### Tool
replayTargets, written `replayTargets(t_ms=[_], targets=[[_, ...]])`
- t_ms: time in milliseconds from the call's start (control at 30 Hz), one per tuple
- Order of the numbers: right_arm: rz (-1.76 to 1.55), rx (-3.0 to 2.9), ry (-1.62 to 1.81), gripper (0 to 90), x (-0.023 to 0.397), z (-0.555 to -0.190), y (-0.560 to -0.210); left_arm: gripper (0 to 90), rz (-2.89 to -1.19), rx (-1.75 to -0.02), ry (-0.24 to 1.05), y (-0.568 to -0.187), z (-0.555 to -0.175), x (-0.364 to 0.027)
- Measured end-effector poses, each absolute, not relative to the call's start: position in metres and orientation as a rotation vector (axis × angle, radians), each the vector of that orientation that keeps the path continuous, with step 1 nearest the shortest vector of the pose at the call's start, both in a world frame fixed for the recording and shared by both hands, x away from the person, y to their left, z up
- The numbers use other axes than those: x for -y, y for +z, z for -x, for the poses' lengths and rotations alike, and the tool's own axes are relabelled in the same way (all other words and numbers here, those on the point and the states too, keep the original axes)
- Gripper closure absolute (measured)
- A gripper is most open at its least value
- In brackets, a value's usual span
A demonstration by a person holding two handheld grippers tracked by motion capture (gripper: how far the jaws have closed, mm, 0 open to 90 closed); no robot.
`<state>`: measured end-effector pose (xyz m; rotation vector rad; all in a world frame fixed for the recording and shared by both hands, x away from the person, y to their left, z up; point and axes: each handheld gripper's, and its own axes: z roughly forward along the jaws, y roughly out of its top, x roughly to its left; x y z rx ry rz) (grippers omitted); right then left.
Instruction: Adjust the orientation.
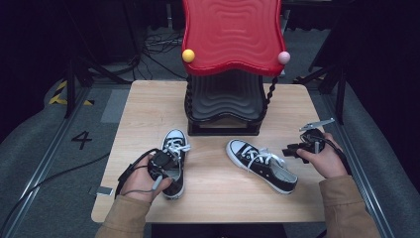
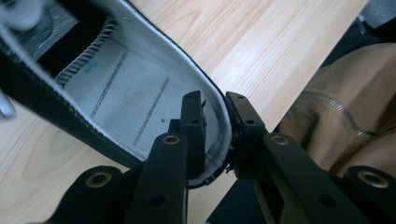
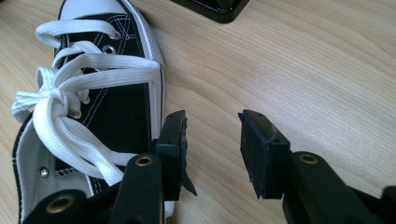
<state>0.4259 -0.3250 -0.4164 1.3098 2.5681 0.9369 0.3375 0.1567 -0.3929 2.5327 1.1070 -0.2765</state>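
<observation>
My sleeves come in over the near edge of the pale wood counter [image 1: 213, 193], and my left claw [image 1: 166, 166] sits low on the left, pinching the heel wall of the left sneaker [image 1: 174, 158]. In the left gripper view one jaw stands inside the shoe against the grey lining and the other outside it, with the rim of the heel [image 2: 224, 135] squeezed between them. My right claw [image 3: 212, 144] hovers near the counter's right edge with its jaws spread and bare wood between them; its nearer jaw stands just beside the side of the right sneaker [image 1: 261, 164], and I cannot tell whether it touches. That shoe lies slanted near the middle, toe toward the far left, white laces [image 3: 70, 93] tied in a bow that the right gripper view shows close up. Open wood lies between the two shoes and along the near edge. Farther back a black stand [image 1: 225, 106] with a wavy red top [image 1: 233, 34] takes the middle of the far edge, with a yellow ball [image 1: 188, 55] and a pink one [image 1: 283, 57] at its corners. Beyond the counter lie grey floor, cables and dark room.
</observation>
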Motion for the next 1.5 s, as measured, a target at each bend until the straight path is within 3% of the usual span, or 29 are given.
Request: replayTargets(t_ms=[333, 367, 467, 600, 833, 900, 1167, 1500], targets=[[-1.317, -2.577, 0.925, 61.5, 0.325, -0.427, -0.42, 76.5, -2.573, -1.189, -0.344, -0.405, -0.338, -0.164], [-1.317, -2.578, 0.925, 61.4, 0.325, -0.427, -0.42, 74.8, -2.561, -1.187, -0.343, -0.405, -0.338, -0.163], [-1.32, -2.576, 0.926, 61.1, 0.325, -0.427, -0.421, 57.5, -2.506, -1.196, -0.325, -0.404, -0.34, -0.161], [-1.324, -2.578, 0.922, 60.6, 0.324, -0.427, -0.422, 52.0, -2.441, -1.224, -0.31, -0.411, -0.345, -0.159], [-1.326, -2.577, 0.916, 60.0, 0.325, -0.426, -0.423, 51.6, -2.42, -1.305, -0.274, -0.431, -0.353, -0.15], [-1.333, -2.57, 0.917, 59.9, 0.326, -0.425, -0.423, 56.1, -2.406, -1.353, -0.213, -0.435, -0.356, -0.146], [-1.339, -2.569, 0.917, 59.2, 0.327, -0.424, -0.425, 60.1, -2.334, -1.41, -0.131, -0.435, -0.358, -0.144], [-1.348, -2.566, 0.909, 59.1, 0.328, -0.421, -0.427, 63.8, -2.175, -1.407, 0.121, -0.432, -0.363, -0.138]])
